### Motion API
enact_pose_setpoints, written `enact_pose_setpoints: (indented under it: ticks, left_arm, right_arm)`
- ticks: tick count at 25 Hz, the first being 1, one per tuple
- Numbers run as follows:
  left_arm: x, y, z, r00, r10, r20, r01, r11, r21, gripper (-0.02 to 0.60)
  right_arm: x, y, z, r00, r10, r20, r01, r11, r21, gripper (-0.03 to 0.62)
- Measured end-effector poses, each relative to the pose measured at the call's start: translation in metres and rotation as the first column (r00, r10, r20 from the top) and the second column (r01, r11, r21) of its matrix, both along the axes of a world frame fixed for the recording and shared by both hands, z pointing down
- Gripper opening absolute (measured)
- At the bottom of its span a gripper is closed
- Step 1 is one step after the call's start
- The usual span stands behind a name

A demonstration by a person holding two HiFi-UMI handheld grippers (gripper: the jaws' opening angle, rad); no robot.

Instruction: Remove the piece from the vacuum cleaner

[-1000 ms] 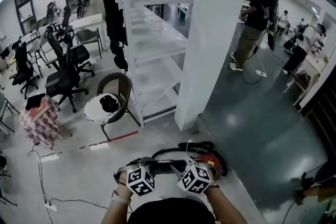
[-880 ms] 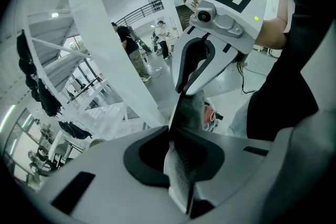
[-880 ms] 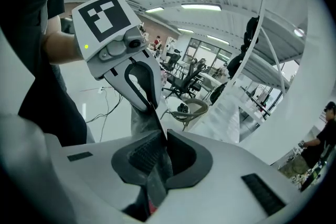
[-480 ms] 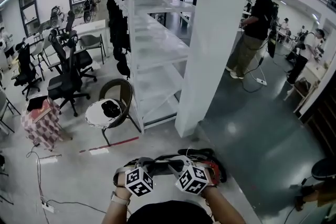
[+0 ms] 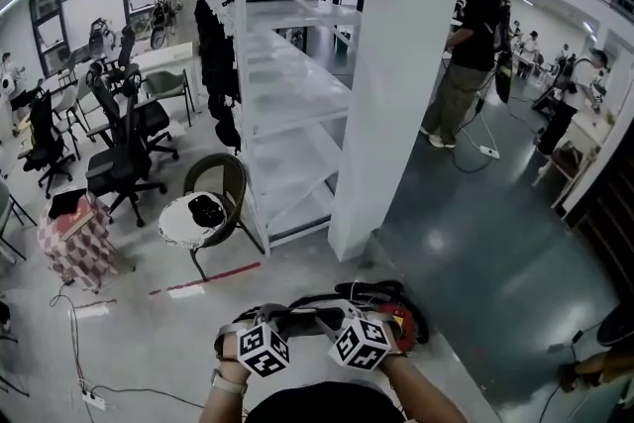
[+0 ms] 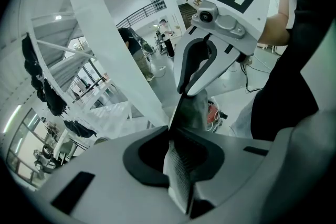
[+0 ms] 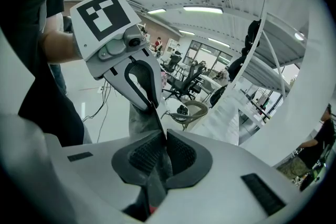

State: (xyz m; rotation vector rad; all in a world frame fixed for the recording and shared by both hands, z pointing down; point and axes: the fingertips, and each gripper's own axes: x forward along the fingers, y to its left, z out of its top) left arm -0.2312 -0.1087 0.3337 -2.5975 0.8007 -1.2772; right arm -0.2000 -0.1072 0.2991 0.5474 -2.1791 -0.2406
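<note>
left gripper (image 6: 179, 164) is clamping a thin grey piece (image 6: 195, 110) | right gripper (image 7: 158, 157) is pinching it opposite | its outline is blurring behind jaws | red vacuum cleaner (image 5: 404, 321) is lying on floor (image 5: 168, 337) beyond, half hidden

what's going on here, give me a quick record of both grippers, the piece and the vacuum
left gripper: shut on the thin grey flat piece
right gripper: shut on the same piece, facing the left gripper
piece: held up between the two grippers, seen edge-on
vacuum: red and black vacuum cleaner on the floor just beyond the grippers
piece free of vacuum: cannot tell from these views
surroundings: white metal shelving and a white pillar ahead
</note>
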Motion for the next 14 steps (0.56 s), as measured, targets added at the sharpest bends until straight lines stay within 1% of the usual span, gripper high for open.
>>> enact_pose_setpoints:
  ticks: [14]
  left_arm:
    - [0.009, 0.008, 0.009, 0.999, 0.034, -0.014, -0.034, 0.999, -0.024, 0.044]
  right_arm:
    - [0.008, 0.012, 0.009, 0.999, 0.023, -0.032, -0.024, 1.0, -0.021, 0.049]
